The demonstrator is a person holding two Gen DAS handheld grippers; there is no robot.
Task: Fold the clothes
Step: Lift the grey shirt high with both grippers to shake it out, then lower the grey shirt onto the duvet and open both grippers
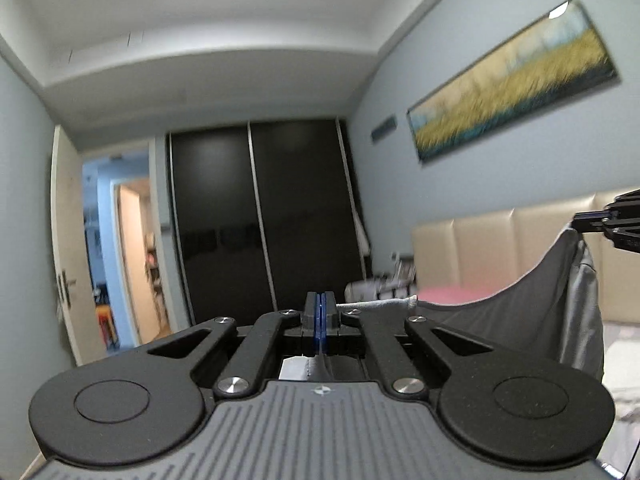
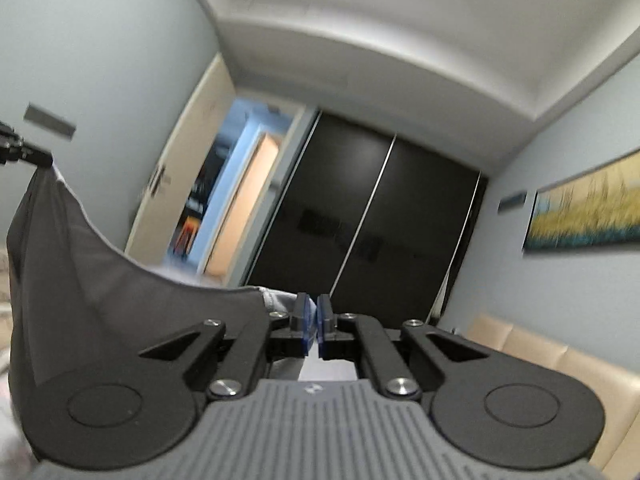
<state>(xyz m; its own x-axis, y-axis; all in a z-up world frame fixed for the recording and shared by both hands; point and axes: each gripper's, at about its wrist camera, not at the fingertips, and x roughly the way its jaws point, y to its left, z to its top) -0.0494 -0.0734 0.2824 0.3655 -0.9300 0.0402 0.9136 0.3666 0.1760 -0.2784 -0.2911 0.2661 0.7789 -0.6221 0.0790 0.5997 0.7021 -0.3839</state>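
Garment (image 1: 540,296), grey, hangs slung between the two grippers, its top edge sagging between them. Left gripper (image 1: 319,300) and right gripper (image 2: 311,312) each pinch a corner, level, above the bed (image 1: 624,344).

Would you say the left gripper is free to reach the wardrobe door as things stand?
Probably not: the left gripper is shut on the grey garment, which the right gripper also holds, though nothing stands before the wardrobe door.
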